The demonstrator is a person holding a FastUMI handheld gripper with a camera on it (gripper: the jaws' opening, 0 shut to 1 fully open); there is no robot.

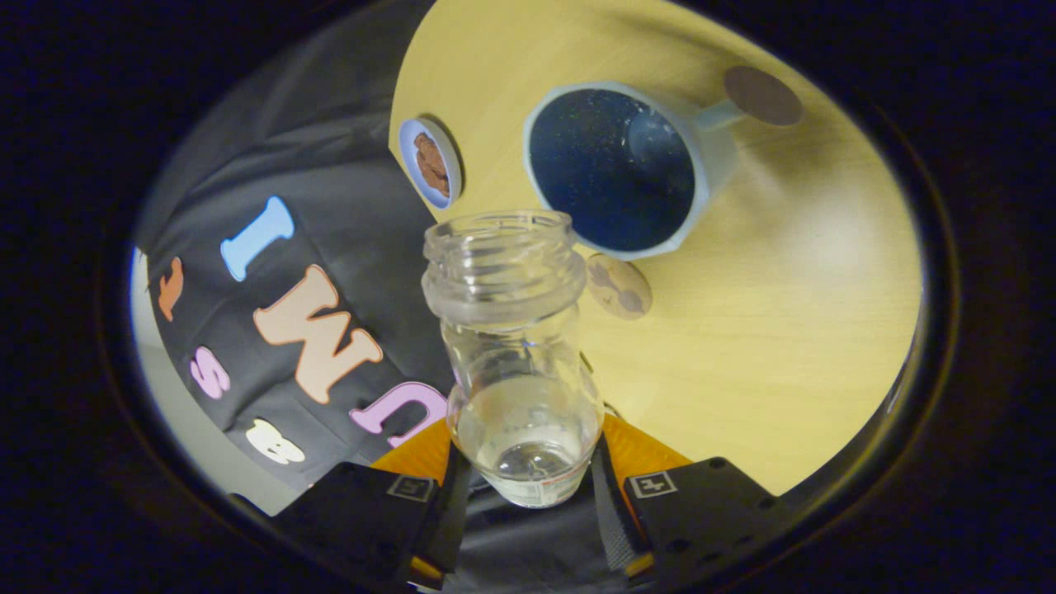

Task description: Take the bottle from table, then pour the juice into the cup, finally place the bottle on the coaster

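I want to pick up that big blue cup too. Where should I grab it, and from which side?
Best by its handle, I think. The wide pale-blue cup with a dark blue inside looks too broad for the fingers to span, and the handle sticks out on the side away from the clear glass bottle, so come in from there. The fingers are now shut on the bottle.
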